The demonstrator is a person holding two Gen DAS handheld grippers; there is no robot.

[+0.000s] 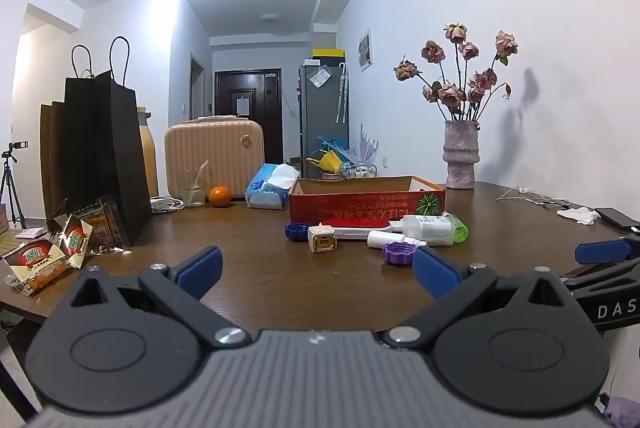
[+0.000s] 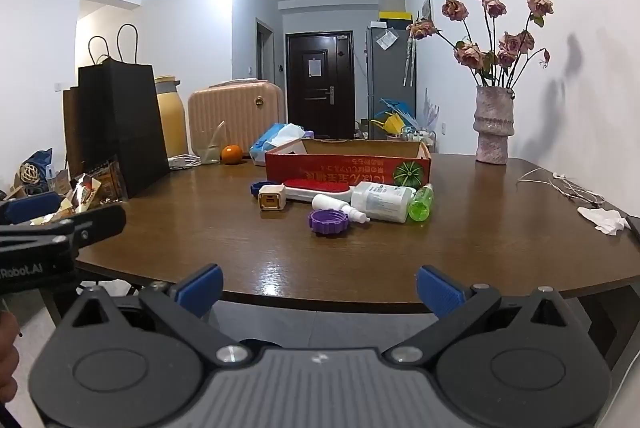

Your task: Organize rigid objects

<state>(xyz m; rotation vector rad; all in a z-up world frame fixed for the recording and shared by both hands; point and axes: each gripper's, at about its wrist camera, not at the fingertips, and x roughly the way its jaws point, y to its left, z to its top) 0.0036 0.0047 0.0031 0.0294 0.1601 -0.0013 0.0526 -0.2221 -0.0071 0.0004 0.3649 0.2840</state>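
A red cardboard box point(image 1: 360, 206) point(image 2: 340, 166) stands mid-table. In front of it lie a purple cap point(image 1: 397, 253) point(image 2: 329, 221), a small white bottle point(image 1: 396, 240) point(image 2: 338, 206), a large white bottle point(image 1: 428, 228) point(image 2: 382, 202), a green bottle point(image 1: 460, 230) point(image 2: 422, 204), a red-and-white brush point(image 1: 356, 227) point(image 2: 316, 188), a cream charger block point(image 1: 322, 240) point(image 2: 271, 199) and a blue cap point(image 1: 297, 231) point(image 2: 259, 187). My left gripper point(image 1: 316, 274) is open and empty over the table's near part. My right gripper point(image 2: 318, 290) is open and empty at the near table edge.
Black paper bags point(image 1: 96, 148) point(image 2: 116, 124) and snack packets point(image 1: 52, 254) stand at the left. A beige case point(image 1: 214, 156), an orange point(image 1: 219, 196), a tissue pack point(image 1: 270, 186) and a flower vase point(image 1: 460, 156) point(image 2: 492, 124) stand behind. Cables, tissue and a phone point(image 1: 614, 218) lie right.
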